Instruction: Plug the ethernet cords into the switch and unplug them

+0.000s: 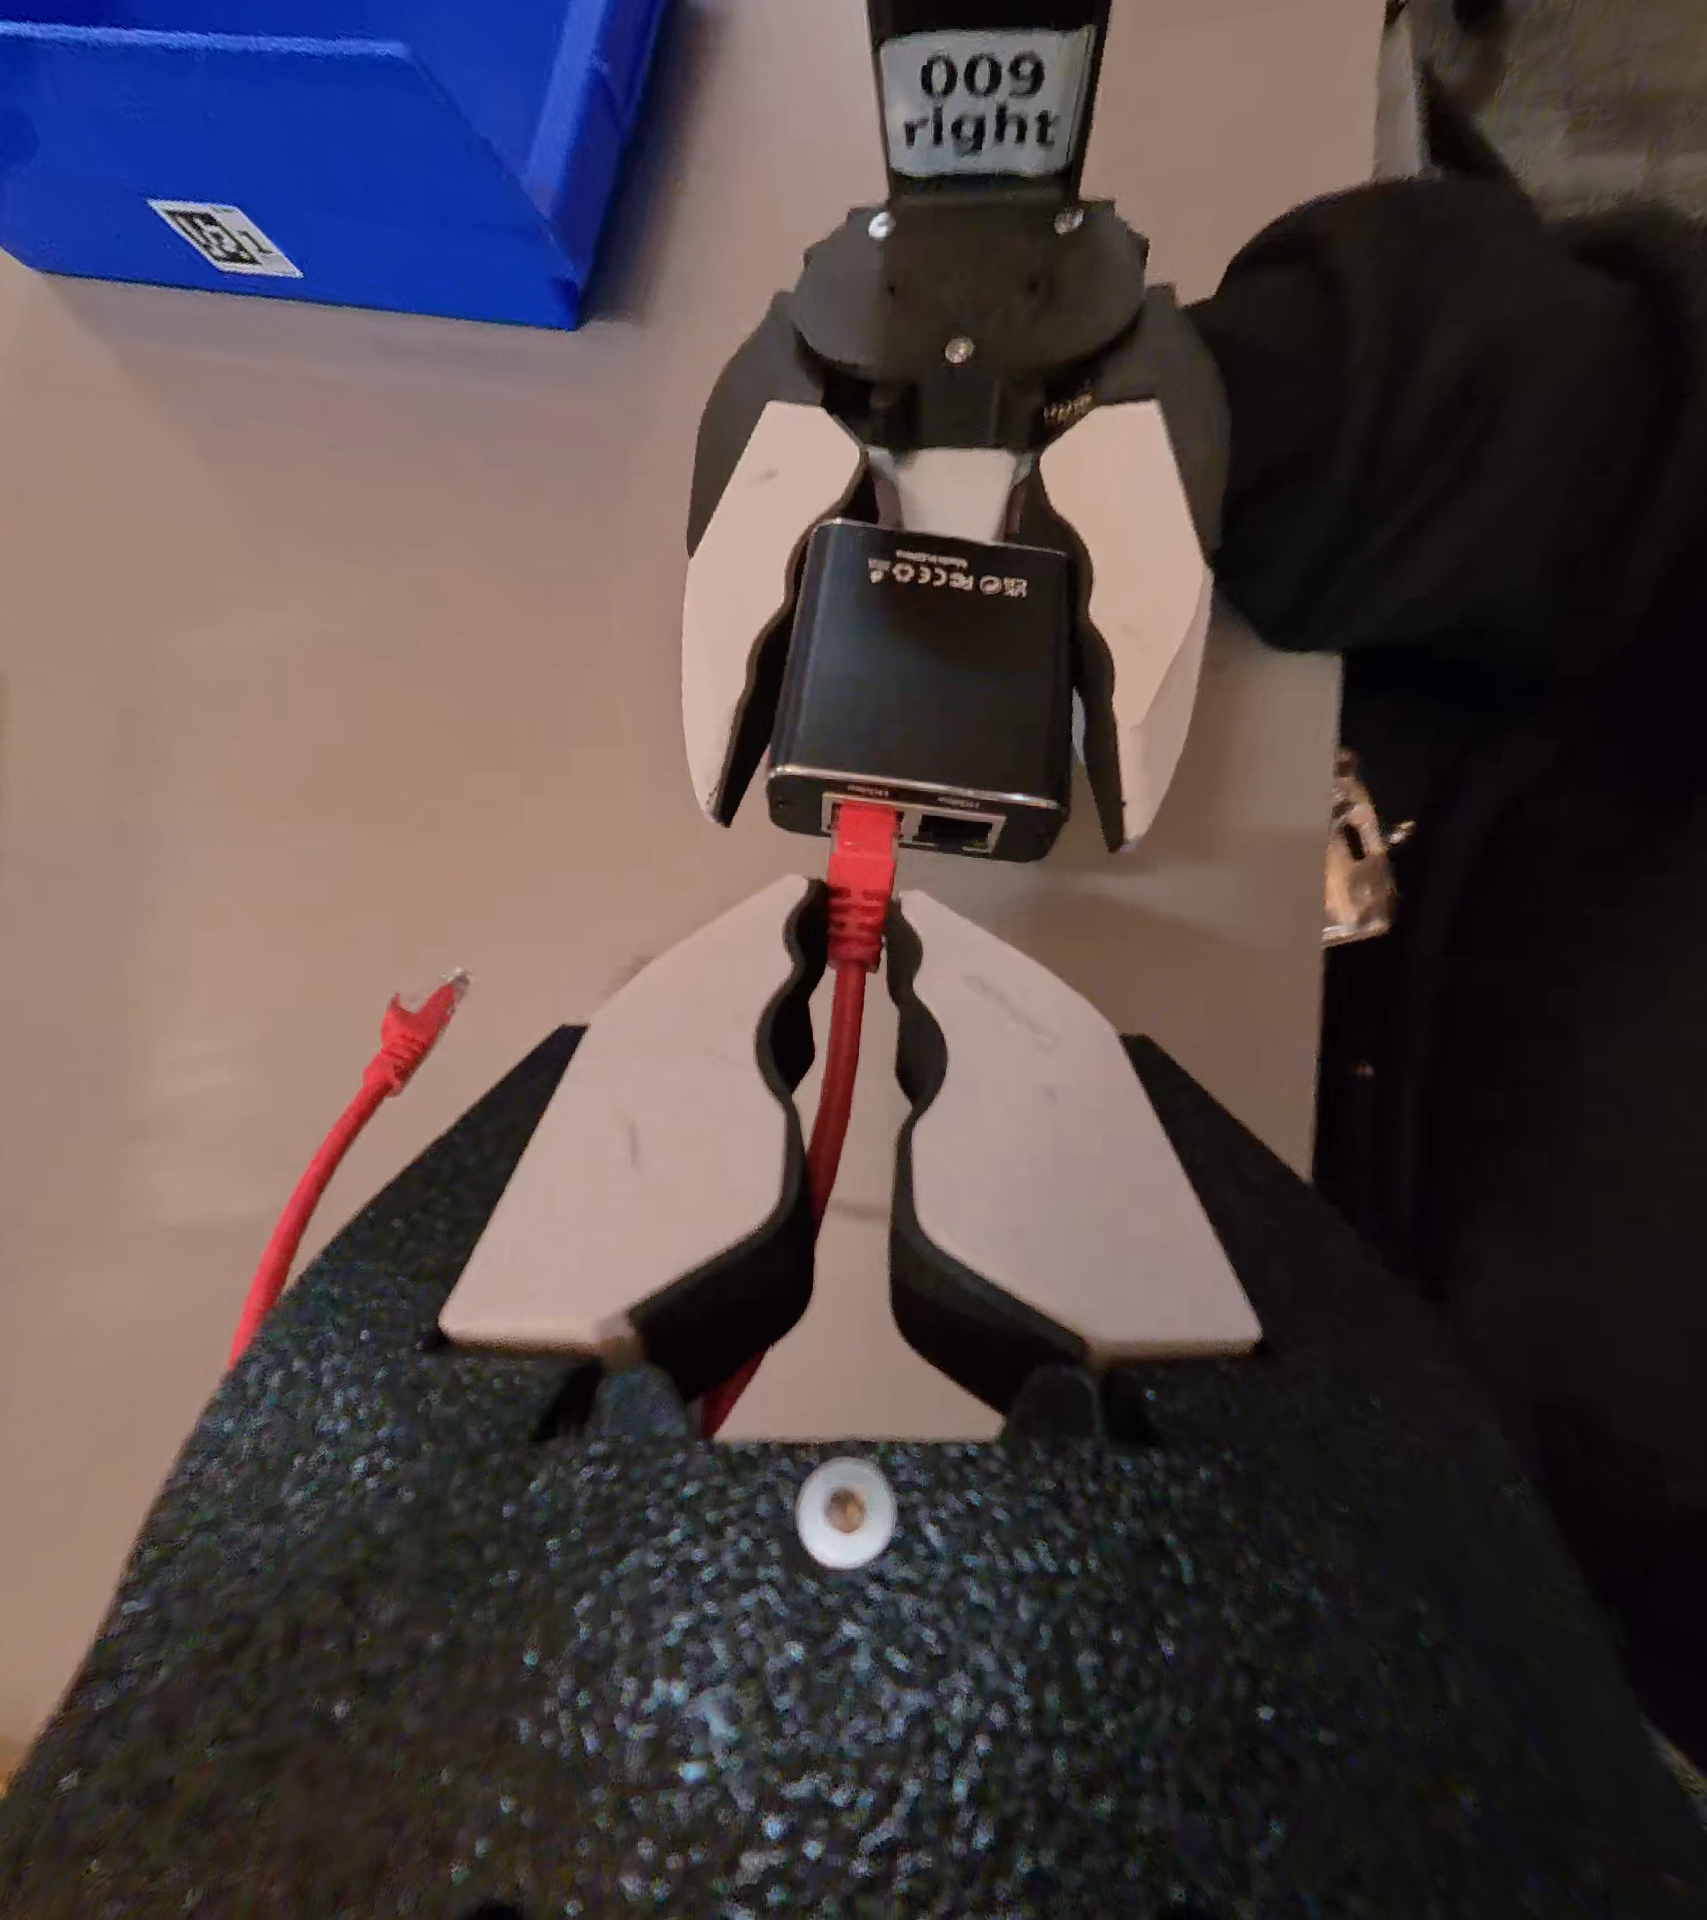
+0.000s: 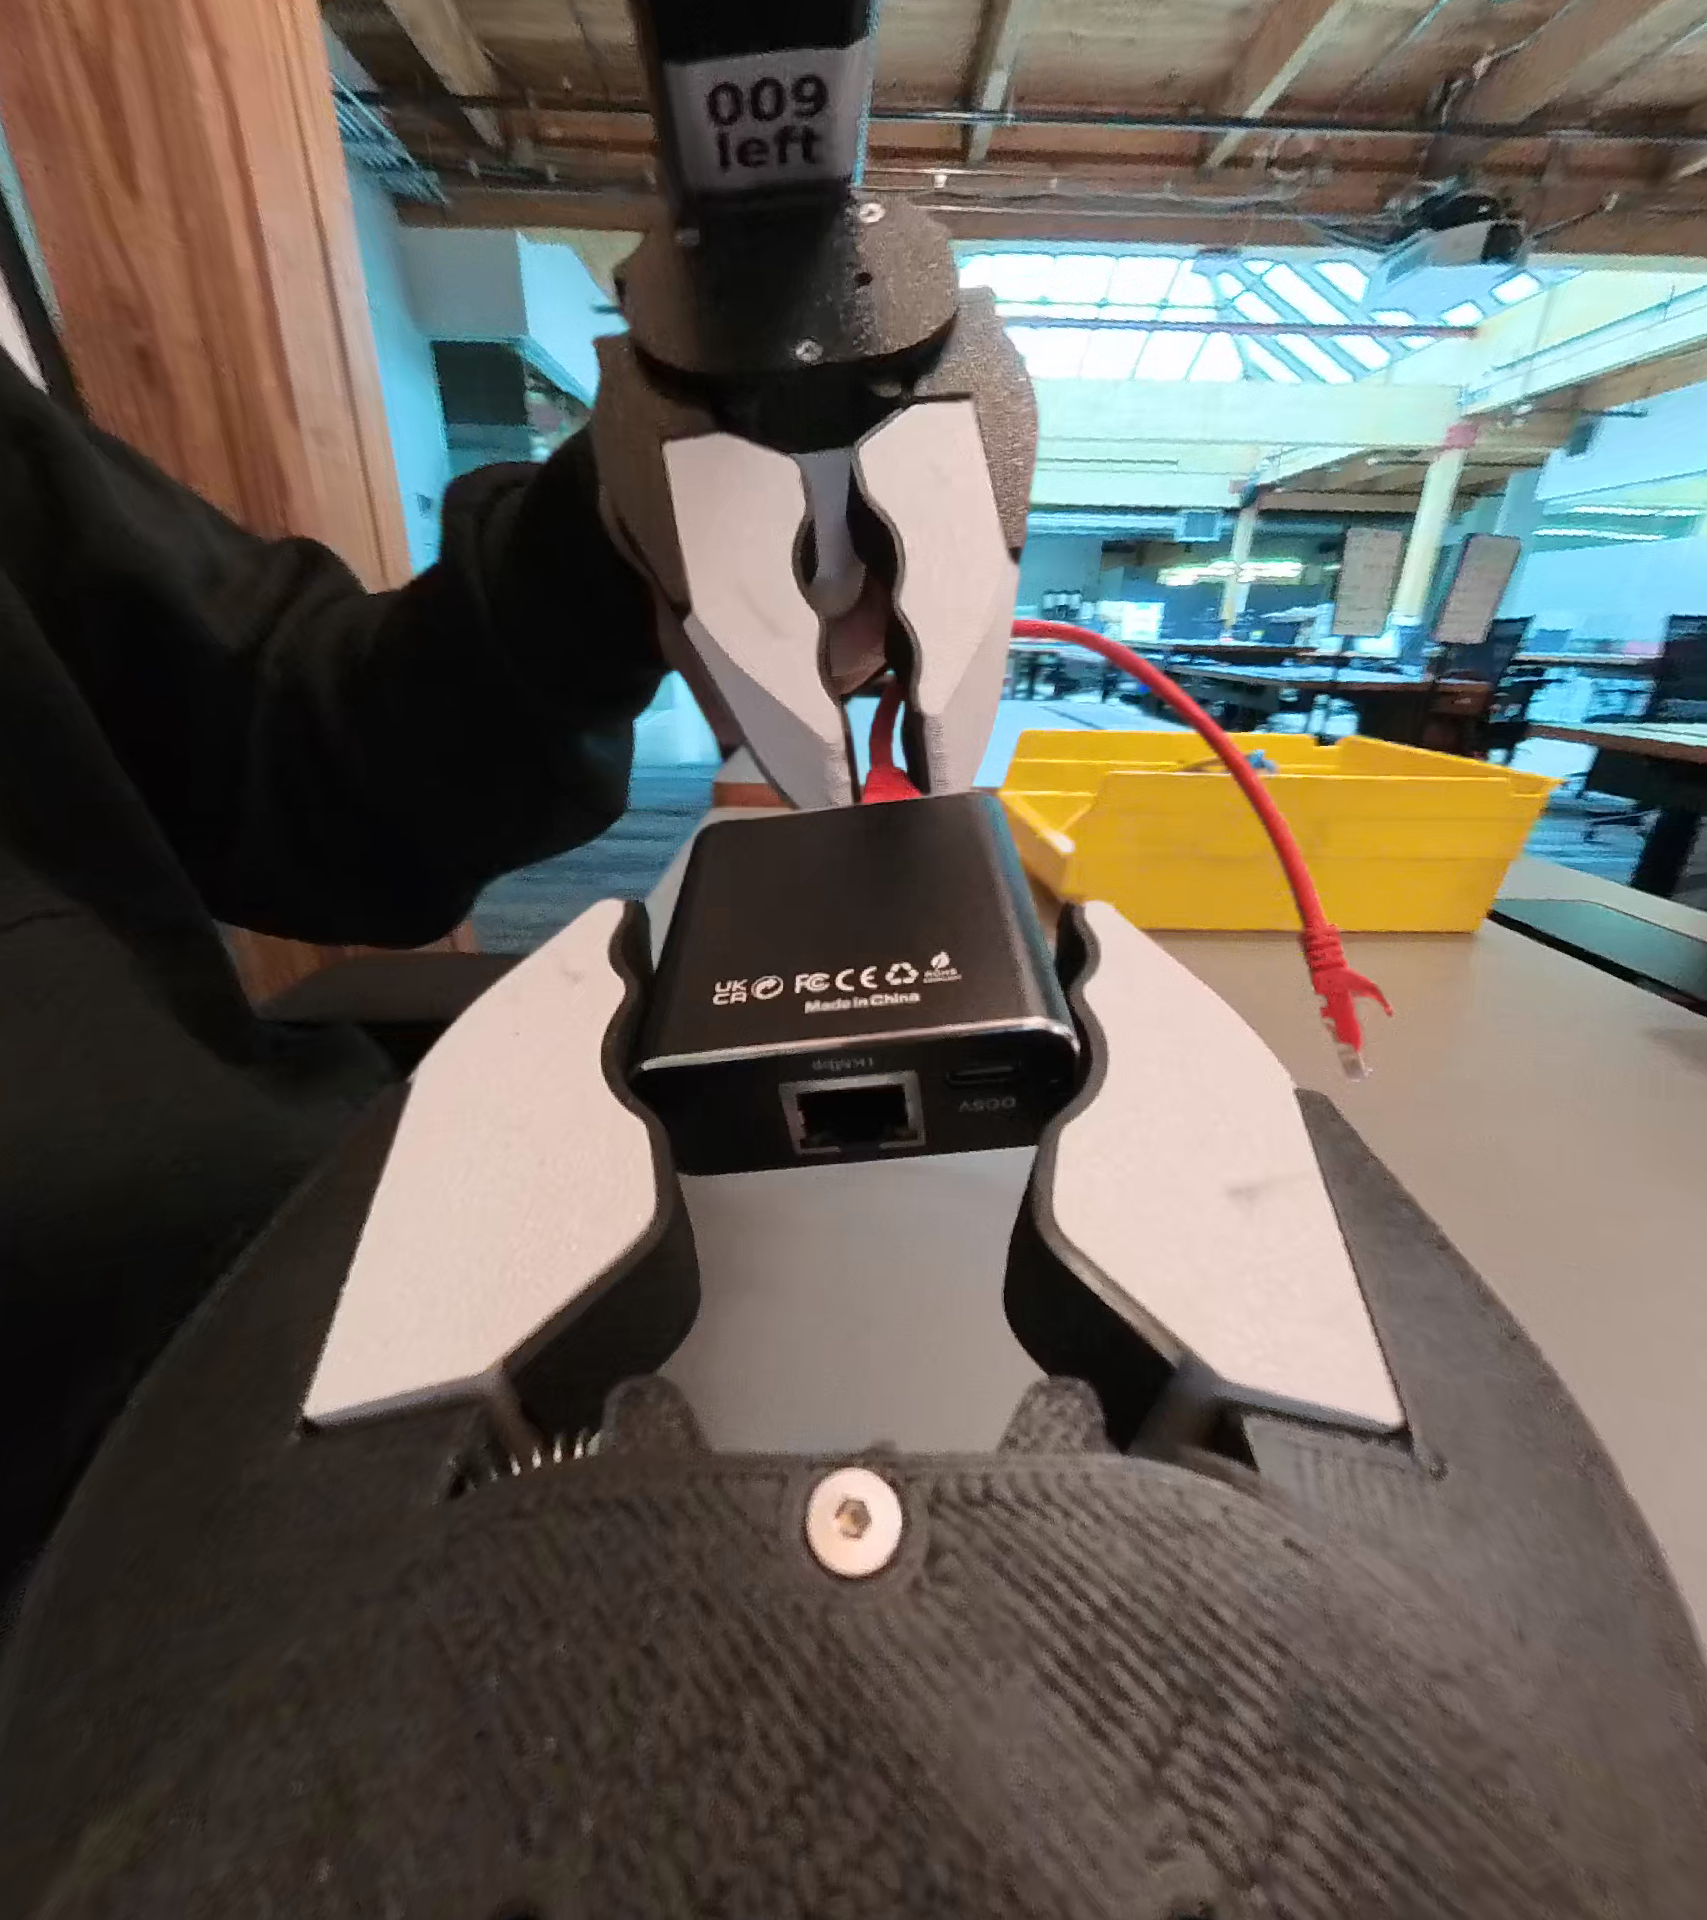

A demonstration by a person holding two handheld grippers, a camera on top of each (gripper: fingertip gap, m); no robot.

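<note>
My right gripper (image 2: 849, 914) is shut on a small black switch (image 2: 854, 935) and holds it above the table by its sides. My left gripper (image 1: 849, 896) is shut on the boot of a red ethernet cord (image 1: 857, 920). The cord's plug sits in the left port of the switch (image 1: 916, 675); the port beside it is empty. The right gripper (image 1: 922, 828) faces mine in the left wrist view. The cord's other plug (image 1: 423, 1013) lies loose on the table. In the right wrist view this plug (image 2: 1339, 1003) hangs free, and the left gripper (image 2: 885, 784) is behind the switch.
A blue bin (image 1: 257, 135) stands at the far left of the grey table (image 1: 205, 623). A yellow bin (image 2: 1296, 842) stands on the table (image 2: 1555, 1143) at the right. A person's black sleeve (image 2: 205, 727) is close on the left.
</note>
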